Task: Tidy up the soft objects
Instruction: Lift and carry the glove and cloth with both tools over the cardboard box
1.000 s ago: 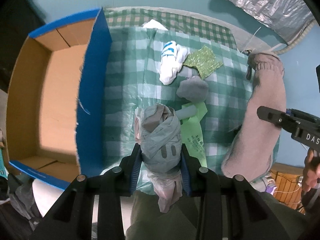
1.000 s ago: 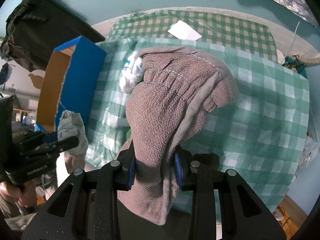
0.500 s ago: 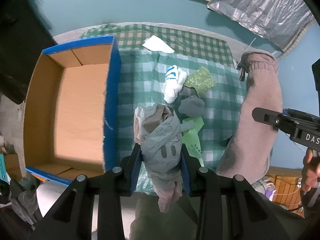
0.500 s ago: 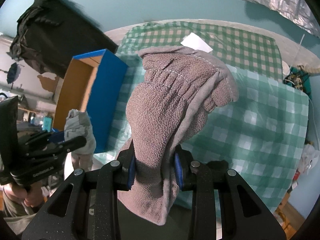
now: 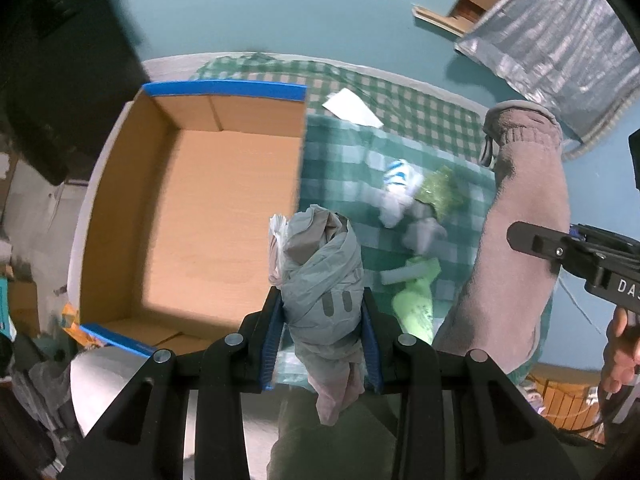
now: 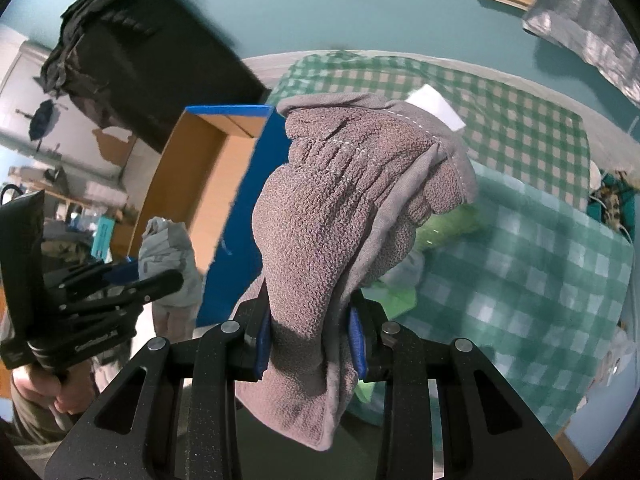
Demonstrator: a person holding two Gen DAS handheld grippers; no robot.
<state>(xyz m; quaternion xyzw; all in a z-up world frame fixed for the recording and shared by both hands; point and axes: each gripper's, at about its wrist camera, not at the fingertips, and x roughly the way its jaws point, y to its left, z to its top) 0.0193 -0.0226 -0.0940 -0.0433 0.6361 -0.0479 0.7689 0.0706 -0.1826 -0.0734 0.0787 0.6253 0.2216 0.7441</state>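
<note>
My left gripper (image 5: pixel 323 320) is shut on a rolled grey cloth bundle (image 5: pixel 322 276), held up in the air near the right wall of an open cardboard box with blue rims (image 5: pixel 192 208). My right gripper (image 6: pixel 310 334) is shut on a brownish-grey knitted glove (image 6: pixel 344 208), which hangs well above the green checked cloth (image 6: pixel 520 248). The same glove (image 5: pixel 520 248) shows at the right of the left wrist view. On the cloth lie a white sock with blue stripes (image 5: pixel 396 184), a green glittery piece (image 5: pixel 440 192), a small grey item (image 5: pixel 424 236) and a lime-green item (image 5: pixel 416 308).
The box (image 6: pixel 200 184) stands left of the cloth, with a bare floor inside. A white paper slip (image 5: pixel 352 108) lies at the cloth's far edge. A dark bag (image 6: pixel 132 52) sits beyond the box. Silver foil sheeting (image 5: pixel 560 40) lies at the far right.
Both grippers have risen and shifted left with their loads. The box has come into fuller view and the items on the cloth look smaller and farther away.
</note>
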